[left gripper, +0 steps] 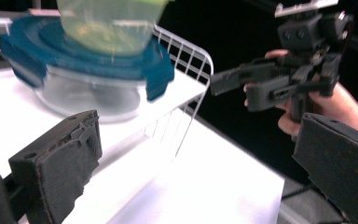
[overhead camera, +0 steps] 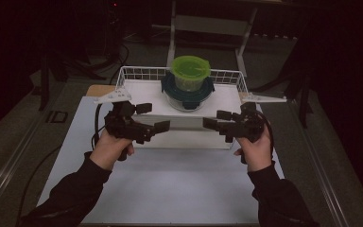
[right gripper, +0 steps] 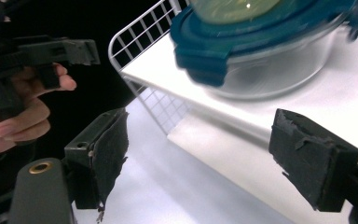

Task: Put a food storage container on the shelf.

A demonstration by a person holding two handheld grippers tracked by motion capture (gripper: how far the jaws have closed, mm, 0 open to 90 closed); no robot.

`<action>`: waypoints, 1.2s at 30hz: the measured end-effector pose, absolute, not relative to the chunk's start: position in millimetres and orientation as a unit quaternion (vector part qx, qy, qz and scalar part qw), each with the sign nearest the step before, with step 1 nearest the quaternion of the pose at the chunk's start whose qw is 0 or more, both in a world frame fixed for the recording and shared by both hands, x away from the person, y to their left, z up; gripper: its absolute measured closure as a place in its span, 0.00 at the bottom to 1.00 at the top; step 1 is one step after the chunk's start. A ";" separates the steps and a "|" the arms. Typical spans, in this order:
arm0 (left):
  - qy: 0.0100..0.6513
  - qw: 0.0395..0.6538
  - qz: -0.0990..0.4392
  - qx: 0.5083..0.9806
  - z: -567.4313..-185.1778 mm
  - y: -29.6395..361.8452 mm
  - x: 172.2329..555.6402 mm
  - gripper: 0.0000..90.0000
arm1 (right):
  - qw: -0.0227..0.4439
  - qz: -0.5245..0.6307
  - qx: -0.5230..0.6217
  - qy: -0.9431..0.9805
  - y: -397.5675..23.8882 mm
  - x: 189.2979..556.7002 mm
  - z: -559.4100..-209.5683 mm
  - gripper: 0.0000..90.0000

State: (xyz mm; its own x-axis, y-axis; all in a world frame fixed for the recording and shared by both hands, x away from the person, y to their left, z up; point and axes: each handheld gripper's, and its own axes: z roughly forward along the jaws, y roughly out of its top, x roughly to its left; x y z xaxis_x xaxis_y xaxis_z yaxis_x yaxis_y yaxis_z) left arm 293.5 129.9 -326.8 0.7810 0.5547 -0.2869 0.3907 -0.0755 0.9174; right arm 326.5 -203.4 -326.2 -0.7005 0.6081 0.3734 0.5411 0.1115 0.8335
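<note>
White tabletop (overhead camera: 170, 189) lies bare; your left gripper (overhead camera: 152, 118) and right gripper (overhead camera: 213, 119) gape empty, apparently flanking the stacked containers (overhead camera: 188, 85) to lift them.

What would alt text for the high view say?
Two hands hold open grippers, left and right, near a white wire tray. On it sits a glass bowl with a blue lid, a green-lidded tub stacked on top.

Dim room; grey floor (overhead camera: 23, 123); pale metal frame (overhead camera: 208, 23) behind white table (overhead camera: 170, 189).
</note>
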 end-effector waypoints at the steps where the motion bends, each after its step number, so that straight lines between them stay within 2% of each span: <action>1: 0.321 0.596 0.072 0.732 -330.5 129.3 289.8 0.00 | 0.028 0.547 0.382 0.744 -203.6 323.6 -329.9 0.21; 10: 0.289 0.574 0.093 0.760 -367.0 119.7 261.0 0.00 | 0.016 0.558 0.365 0.745 -206.7 301.1 -369.1 0.20; 22: 0.271 0.563 0.069 0.778 -416.3 105.5 239.2 0.00 | 0.011 0.538 0.368 0.759 -212.5 283.8 -418.2 0.20; 36: 0.257 0.560 0.051 0.786 -466.3 102.3 219.1 0.00 | -0.017 0.513 0.377 0.771 -219.7 263.8 -476.5 0.19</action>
